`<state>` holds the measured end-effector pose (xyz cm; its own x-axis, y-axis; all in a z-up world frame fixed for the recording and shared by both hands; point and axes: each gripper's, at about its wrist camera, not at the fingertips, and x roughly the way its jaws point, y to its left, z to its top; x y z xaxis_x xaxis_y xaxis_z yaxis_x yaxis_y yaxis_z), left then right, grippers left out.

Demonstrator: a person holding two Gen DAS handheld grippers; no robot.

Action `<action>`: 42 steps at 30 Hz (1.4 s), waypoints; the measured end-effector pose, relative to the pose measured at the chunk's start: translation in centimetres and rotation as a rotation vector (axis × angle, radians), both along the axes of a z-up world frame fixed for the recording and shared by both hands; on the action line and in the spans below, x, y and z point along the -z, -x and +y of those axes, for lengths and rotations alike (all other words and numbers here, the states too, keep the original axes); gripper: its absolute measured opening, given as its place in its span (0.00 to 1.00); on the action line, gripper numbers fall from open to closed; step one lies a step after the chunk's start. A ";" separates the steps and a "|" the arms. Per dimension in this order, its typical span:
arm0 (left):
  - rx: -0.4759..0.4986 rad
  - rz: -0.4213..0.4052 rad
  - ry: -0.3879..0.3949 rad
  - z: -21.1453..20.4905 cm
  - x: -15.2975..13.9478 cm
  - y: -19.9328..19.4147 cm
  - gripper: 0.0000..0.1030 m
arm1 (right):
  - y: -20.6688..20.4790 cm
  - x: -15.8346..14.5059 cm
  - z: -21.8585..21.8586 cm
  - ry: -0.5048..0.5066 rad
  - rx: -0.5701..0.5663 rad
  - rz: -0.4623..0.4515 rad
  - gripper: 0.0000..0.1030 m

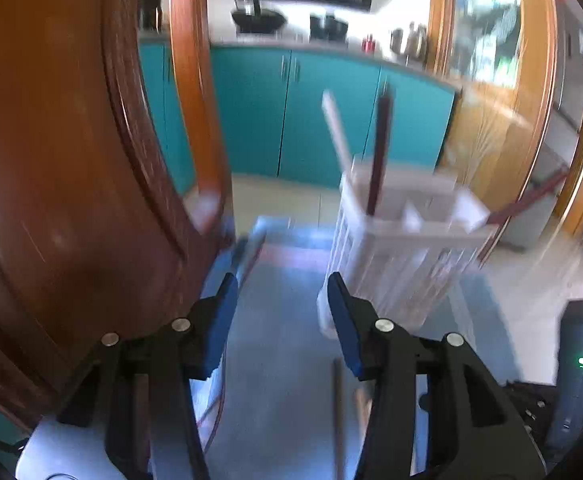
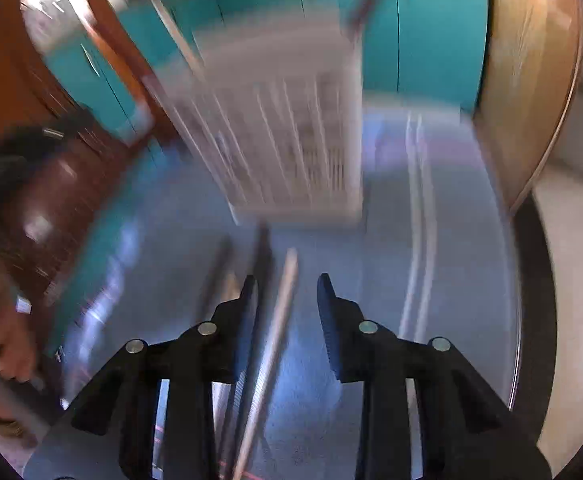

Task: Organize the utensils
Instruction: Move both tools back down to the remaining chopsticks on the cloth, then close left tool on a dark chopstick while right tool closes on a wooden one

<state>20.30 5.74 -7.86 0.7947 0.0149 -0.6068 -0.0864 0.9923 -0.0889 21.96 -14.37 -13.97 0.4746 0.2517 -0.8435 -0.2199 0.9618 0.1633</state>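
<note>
A white slatted utensil holder (image 1: 395, 248) stands on the blue-grey table (image 1: 283, 320), just ahead and right of my left gripper (image 1: 281, 284). A dark utensil (image 1: 381, 148) and a white one (image 1: 337, 128) stand upright in it. The left jaws are open with nothing between them, and a thin brown stick (image 1: 337, 400) lies below them. The right wrist view is blurred. There the holder (image 2: 283, 128) is ahead of my right gripper (image 2: 287, 280), which is open above the table. A pale stick (image 2: 275, 340) lies on the table between its fingers, with dark sticks (image 2: 261, 256) just to the left.
Dark brown curved wooden furniture (image 1: 71, 160) rises close on the left. Teal cabinets (image 1: 311, 112) stand behind the table. A black device with a green light (image 1: 577, 360) sits at the lower right. A person's hand (image 2: 7, 340) shows at the left. The table's round edge (image 2: 519, 280) curves on the right.
</note>
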 end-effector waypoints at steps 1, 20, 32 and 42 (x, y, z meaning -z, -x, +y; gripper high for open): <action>0.005 0.029 0.000 0.0 0.6 -0.1 0.46 | -0.4 1.2 0.3 0.021 0.001 0.031 0.31; 0.140 0.274 -0.111 -3.2 5.9 -0.6 0.46 | -1.1 2.8 -2.1 0.094 0.178 0.062 0.07; 0.171 0.394 -0.050 -3.9 9.2 -2.5 0.46 | -2.0 2.7 -2.5 0.098 0.177 0.064 0.15; 0.198 0.412 -0.089 -5.5 10.1 -2.8 0.23 | -1.1 2.7 -1.9 0.114 0.172 0.067 0.20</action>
